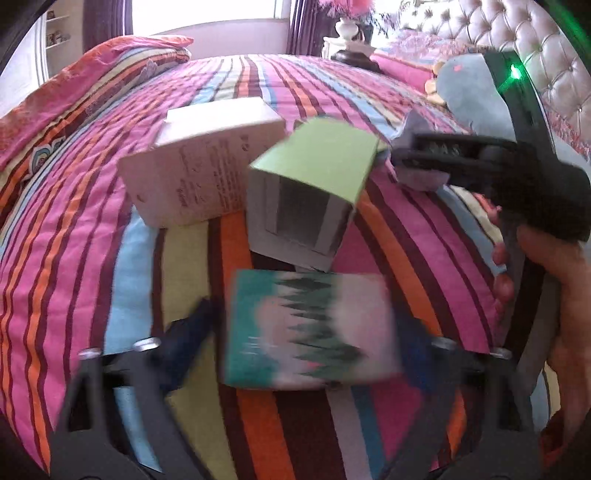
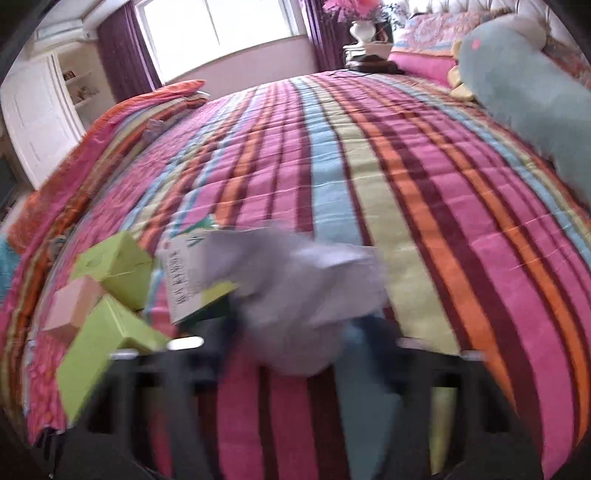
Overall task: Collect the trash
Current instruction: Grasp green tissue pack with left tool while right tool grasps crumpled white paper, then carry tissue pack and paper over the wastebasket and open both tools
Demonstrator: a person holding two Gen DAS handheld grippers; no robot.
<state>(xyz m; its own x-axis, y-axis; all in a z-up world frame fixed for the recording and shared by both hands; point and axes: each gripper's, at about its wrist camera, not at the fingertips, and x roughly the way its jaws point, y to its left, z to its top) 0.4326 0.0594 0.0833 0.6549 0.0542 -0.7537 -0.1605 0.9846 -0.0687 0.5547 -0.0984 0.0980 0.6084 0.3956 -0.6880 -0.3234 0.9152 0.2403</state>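
My left gripper [image 1: 314,332] is shut on a teal and pink box with a tree pattern [image 1: 314,328], held above the striped bedspread. Ahead lie a green-topped box [image 1: 310,192] and a white printed box [image 1: 199,166]. My right gripper [image 2: 295,317] is shut on a crumpled white paper [image 2: 295,291]. It also shows in the left wrist view [image 1: 421,162], with the paper [image 1: 417,129] between its fingers. In the right wrist view, green boxes [image 2: 110,266], a pink box [image 2: 74,306] and a white printed box [image 2: 181,277] lie to the left.
The striped bedspread [image 2: 369,166] covers the bed. A grey-blue plush toy [image 2: 517,92] lies at the right by the tufted headboard [image 1: 517,48]. A folded quilt [image 1: 92,92] lies far left. A nightstand with a vase [image 2: 365,33] stands beyond the bed.
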